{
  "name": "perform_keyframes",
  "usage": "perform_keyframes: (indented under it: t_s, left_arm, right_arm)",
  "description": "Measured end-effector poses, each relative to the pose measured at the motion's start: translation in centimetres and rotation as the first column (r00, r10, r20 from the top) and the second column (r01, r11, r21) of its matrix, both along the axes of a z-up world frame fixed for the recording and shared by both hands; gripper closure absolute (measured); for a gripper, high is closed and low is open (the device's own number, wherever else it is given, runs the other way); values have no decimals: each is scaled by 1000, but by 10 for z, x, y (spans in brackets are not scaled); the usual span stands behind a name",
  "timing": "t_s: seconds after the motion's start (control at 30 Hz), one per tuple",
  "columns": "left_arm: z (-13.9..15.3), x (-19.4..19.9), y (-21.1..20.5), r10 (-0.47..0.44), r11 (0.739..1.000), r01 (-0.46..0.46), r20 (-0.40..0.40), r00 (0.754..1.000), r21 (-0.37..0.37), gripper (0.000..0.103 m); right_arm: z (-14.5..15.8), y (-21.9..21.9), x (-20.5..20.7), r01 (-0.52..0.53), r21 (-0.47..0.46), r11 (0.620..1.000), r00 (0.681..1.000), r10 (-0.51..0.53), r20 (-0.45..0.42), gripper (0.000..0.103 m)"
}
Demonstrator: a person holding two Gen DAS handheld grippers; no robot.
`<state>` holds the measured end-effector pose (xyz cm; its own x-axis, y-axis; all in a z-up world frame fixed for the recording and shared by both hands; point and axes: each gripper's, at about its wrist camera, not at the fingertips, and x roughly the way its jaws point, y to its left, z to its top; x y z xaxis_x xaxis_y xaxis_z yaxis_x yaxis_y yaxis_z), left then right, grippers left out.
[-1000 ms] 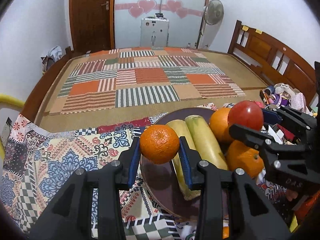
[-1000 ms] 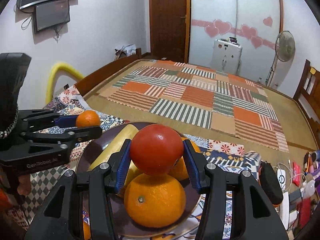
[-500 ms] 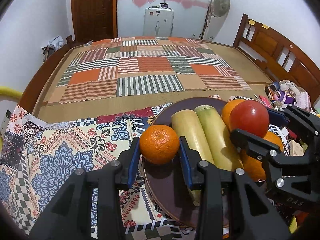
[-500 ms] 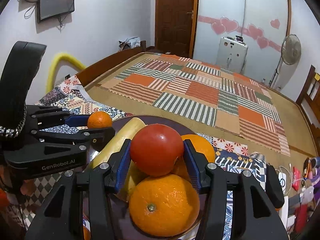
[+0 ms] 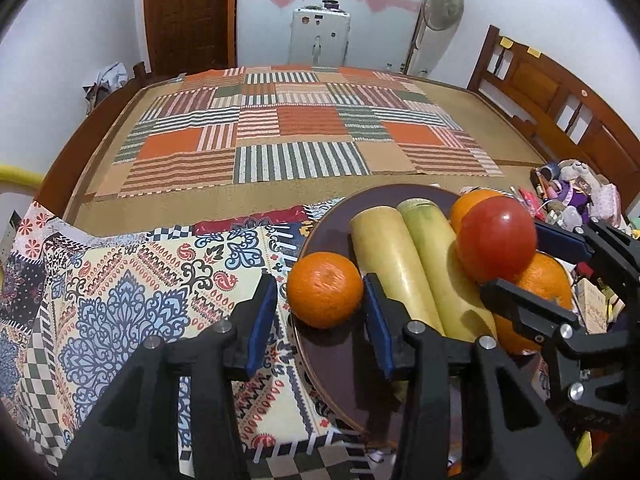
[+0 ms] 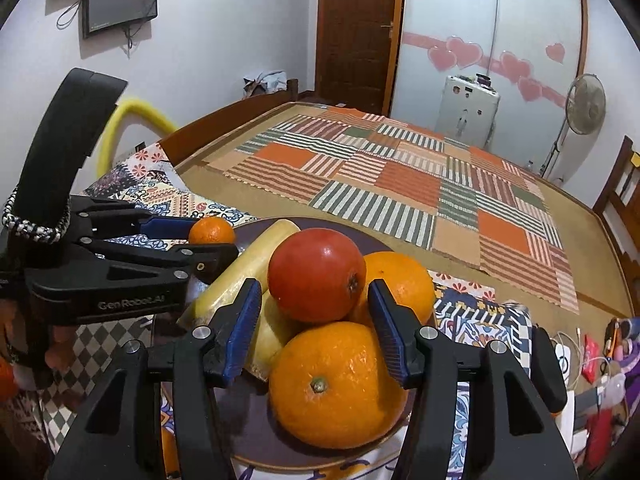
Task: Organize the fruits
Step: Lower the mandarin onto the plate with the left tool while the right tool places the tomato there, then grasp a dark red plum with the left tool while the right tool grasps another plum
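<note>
Left wrist view angled down along its tool [image 5: 320, 312], close over the plate's [image 5: 320, 360] left rim, right wrist view likewise from the right (both fisheye), sharing plate, bed [image 6: 400, 192] — each showing the other's tool.

A wide wooden-framed bed [image 5: 72, 168] carried everything. A tan woven mat [image 5: 256, 208] covered its top, and a patchwork throw of orange, green and white striped squares [image 5: 304, 136] lay flat on the mat. At the near edge a colourful patterned cloth with blue floral and checked motifs [image 5: 120, 288] was spread, and a round dark-brown plate [image 5: 332, 364] sat on that cloth. A heap of small toys and oddments [image 5: 572, 196] lay by the wooden headboard [image 5: 560, 96].
</note>
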<state>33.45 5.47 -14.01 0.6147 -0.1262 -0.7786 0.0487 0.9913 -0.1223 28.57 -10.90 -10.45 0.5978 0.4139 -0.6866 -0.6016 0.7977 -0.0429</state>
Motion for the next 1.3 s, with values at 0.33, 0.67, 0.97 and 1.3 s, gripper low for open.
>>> perform_keyframes:
  t_s: [0.33, 0.67, 0.97, 1.3]
  left_arm:
    - [36, -47, 0, -1, 999, -2, 75, 997, 37, 55]
    - [64, -118, 3, 4, 998, -10, 119, 993, 55, 51]
    - [53, -176, 0, -22, 997, 14, 110, 994, 71, 48]
    - [11, -209, 1, -35, 998, 33, 36, 999, 48, 47]
  right_arm:
    - [27, -13, -33, 8, 18, 1000, 997, -9, 72, 44]
    - [44, -28, -87, -7, 64, 998, 995, 0, 102, 39]
    - [21, -33, -118, 20, 70, 997, 998, -24, 51, 31]
    - [-26, -34, -131, 16, 49, 999, 998, -13, -68, 31]
